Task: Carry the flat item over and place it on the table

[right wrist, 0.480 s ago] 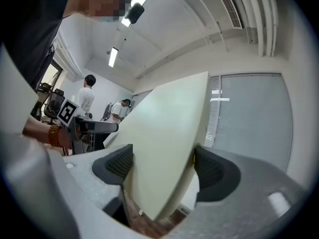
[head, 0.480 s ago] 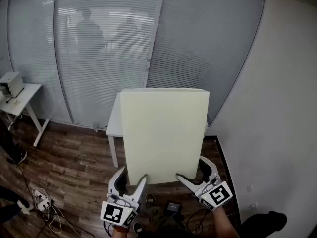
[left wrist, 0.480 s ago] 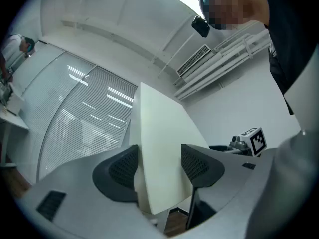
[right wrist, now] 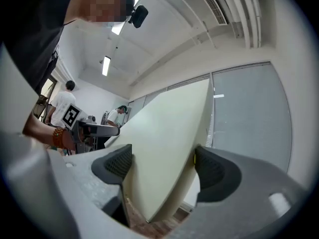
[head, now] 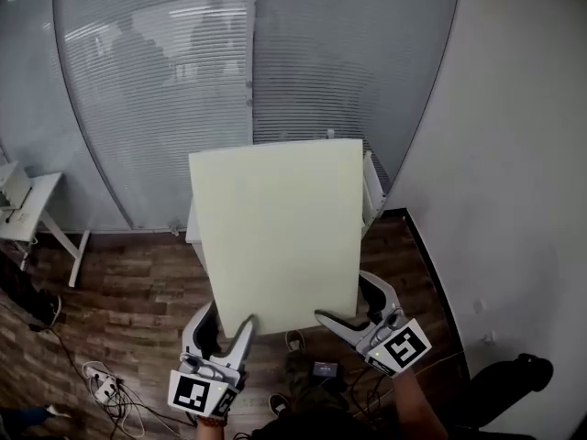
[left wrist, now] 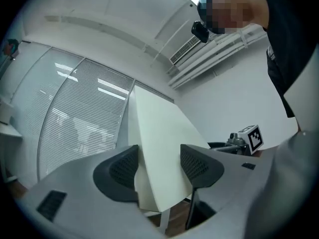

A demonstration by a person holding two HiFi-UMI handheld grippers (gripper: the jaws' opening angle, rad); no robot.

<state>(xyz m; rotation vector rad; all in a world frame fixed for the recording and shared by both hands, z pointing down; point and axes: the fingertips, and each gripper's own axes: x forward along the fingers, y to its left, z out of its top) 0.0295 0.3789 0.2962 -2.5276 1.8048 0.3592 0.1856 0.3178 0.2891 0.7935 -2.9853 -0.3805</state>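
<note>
The flat item is a pale cream board (head: 275, 236), held tilted up in front of me by its near edge. My left gripper (head: 225, 333) is shut on the board's lower left corner. My right gripper (head: 353, 314) is shut on the lower right corner. In the left gripper view the board (left wrist: 159, 143) sits between both dark pads; in the right gripper view the board (right wrist: 164, 143) does too. Behind the board stands the white table (head: 371, 191); only slivers of its edges show, the rest is hidden.
A glass wall with blinds runs across the back, and a white wall (head: 514, 154) closes the right side. A small white desk (head: 18, 204) stands far left. Cables and a power strip (head: 101, 383) lie on the wooden floor. People (right wrist: 62, 103) stand behind me.
The board and both grippers have shifted left and slightly up in the head view. The table now peeks out at the board's right edge instead of mostly at its left.
</note>
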